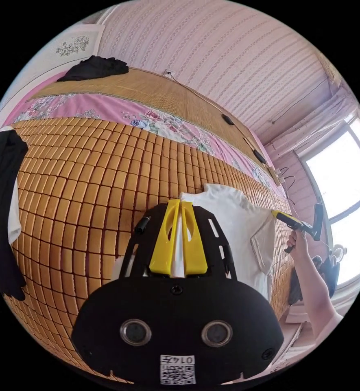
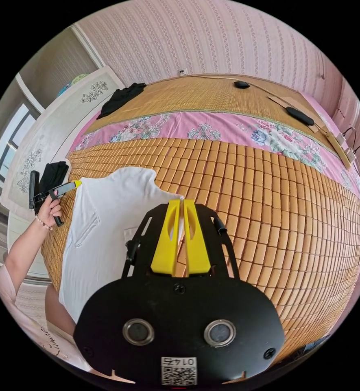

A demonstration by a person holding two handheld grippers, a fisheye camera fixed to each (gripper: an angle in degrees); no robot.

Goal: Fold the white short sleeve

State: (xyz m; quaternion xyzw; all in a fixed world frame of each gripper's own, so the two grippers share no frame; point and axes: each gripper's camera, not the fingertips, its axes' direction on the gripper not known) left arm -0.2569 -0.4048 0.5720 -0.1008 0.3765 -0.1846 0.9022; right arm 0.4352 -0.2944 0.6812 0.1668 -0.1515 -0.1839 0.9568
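Shirt: the white short sleeve shirt (image 1: pixel 238 240) lies spread on the bamboo-tile mat (image 1: pixel 86 195) of the bed, near the edge closest to the person; in the left gripper view it runs from 12 to 3 o'clock of the yellow jaws, in the right gripper view (image 2: pixel 102 228) from 9 to 12 o'clock.
Left hand-held gripper: the left hand-held gripper (image 1: pixel 180 203) has its jaws drawn together on a strip of white cloth at one edge of the shirt; in the right gripper view it (image 2: pixel 77 183) sits at 9 o'clock, touching a shirt corner, a hand (image 2: pixel 49 209) on its handle.
Right hand-held gripper: the right hand-held gripper (image 2: pixel 182 203) is pinched closed on the opposite edge, white showing between the jaws; in the left gripper view it (image 1: pixel 276 214) reaches in at 3 o'clock.
Handling: judged light, soft and limp; it will sag and crease between the two holds, and thin cloth may slip from a shallow pinch; take it at corners or along a seam, where it is thicker.
Surroundings: a black garment (image 1: pixel 94 67) lies at 11 o'clock on the far mat; dark clothing (image 1: pixel 3 203) hangs at 9 o'clock.
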